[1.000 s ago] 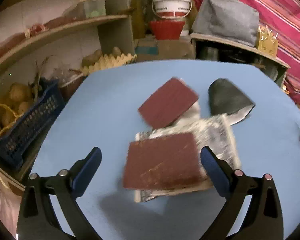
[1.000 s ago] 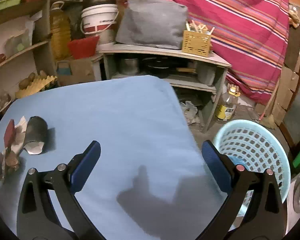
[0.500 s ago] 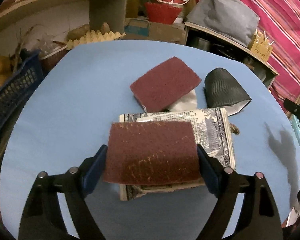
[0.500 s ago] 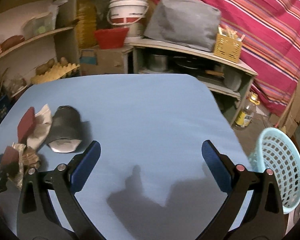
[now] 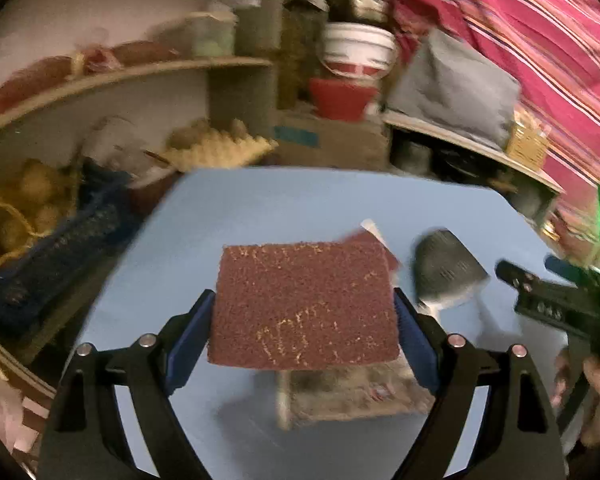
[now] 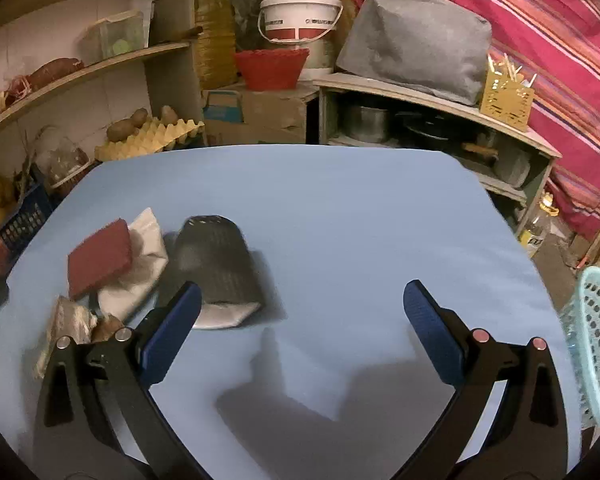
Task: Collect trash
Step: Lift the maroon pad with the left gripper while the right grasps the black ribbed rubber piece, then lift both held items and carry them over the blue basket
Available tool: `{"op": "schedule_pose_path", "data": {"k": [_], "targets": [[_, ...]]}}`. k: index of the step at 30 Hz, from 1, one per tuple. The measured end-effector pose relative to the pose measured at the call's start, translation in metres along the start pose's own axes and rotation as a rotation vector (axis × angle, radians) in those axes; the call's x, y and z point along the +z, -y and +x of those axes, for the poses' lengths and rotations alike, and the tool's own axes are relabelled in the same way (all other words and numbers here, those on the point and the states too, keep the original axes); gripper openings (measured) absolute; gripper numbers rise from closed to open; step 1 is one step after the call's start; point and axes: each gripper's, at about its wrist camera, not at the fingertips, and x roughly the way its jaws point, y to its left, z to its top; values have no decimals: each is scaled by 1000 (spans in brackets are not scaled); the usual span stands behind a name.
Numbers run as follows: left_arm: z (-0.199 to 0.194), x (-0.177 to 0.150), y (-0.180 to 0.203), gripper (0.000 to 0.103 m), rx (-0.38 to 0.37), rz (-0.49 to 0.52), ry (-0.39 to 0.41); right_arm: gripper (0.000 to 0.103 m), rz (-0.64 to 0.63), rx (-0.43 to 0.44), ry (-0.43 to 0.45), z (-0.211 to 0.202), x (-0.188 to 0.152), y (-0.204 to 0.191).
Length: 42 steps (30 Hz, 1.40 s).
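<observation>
Left wrist: left tongs now clamp, lift scouring pad.

We see a dark red scouring pad lifted off the blue surface, lying flat and level. Below it rests a printed paper wad. A second red pad leans tilted on a white crumpled wrapper, touching it. Just beside lies a flattened black pouch, silver inside
</observation>
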Motion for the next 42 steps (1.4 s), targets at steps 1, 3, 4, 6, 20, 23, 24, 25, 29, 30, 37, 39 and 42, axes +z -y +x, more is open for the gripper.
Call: {"op": "schedule_pose_path", "data": {"k": [1, 3, 4, 6, 20, 23, 24, 25, 29, 30, 37, 39, 42], "targets": [[1, 3, -4, 84, 24, -7, 13, 98, 0, 4, -2, 2, 2, -4], [2, 6, -11, 84, 44, -21, 27, 98, -7, 13, -5, 8, 6, -13], [4, 8, -16, 84, 57, -31, 35, 98, -17, 14, -4, 12, 8, -20], [8, 11, -25, 84, 84, -49, 39, 98, -43, 3, -7, 20, 11, -32], [17, 18, -37, 84, 145, -61, 58, 86, -119, -22, -97, 56, 7, -66], [18, 18, -37, 84, 147, -61, 57, 80, -115, 7, -111, 57, 6, -65], [18, 19, -37, 84, 145, -63, 57, 80, -117, 13, -112, 57, 5, -65], [18, 19, -37, 84, 146, -67, 56, 80, -119, 24, -113, 56, 5, -64], [18, 20, -38, 84, 152, -60, 56, 80, -119, 41, -103, 50, 5, -62], [18, 20, -38, 84, 156, -58, 58, 80, -117, 46, -99, 48, 5, -60], [14, 21, -30, 84, 148, -56, 67, 80, -45, 38, -70, 29, 14, -23], [13, 22, -23, 84, 139, -49, 69, 80, -26, 31, -68, 24, 15, -10], [12, 23, -11, 84, 128, -40, 72, 73, -2, 15, -63, 16, 13, 13]]}}
